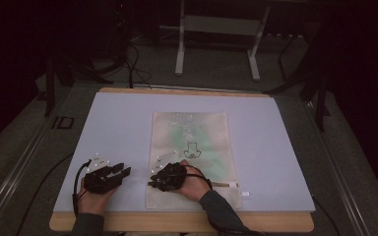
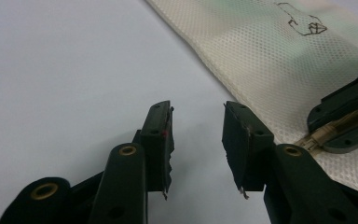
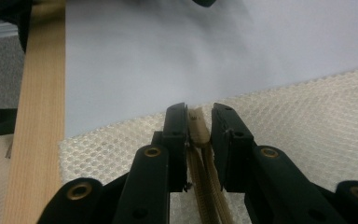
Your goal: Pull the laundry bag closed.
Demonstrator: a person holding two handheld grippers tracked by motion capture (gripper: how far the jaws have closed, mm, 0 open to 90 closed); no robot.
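A cream mesh zipper bag (image 1: 192,142) lies flat in the middle of the pale mat, a small black drawing on its face. Its tan zipper (image 1: 224,184) runs along the near edge. My right gripper (image 1: 152,182) rests on the bag's near left corner. In the right gripper view its jaws (image 3: 199,123) are shut on the tan zipper pull (image 3: 198,130), with the zipper tape trailing back between them. My left gripper (image 2: 198,126) stands open over bare mat, just left of the bag (image 2: 261,60), nothing between its fingers. The right gripper (image 2: 345,121) appears at that view's right edge.
The pale blue mat (image 1: 123,123) covers a wooden tabletop whose edge (image 3: 37,116) runs close to the bag's corner. Beyond the table stand a metal frame (image 1: 216,29) and dark cables on the floor.
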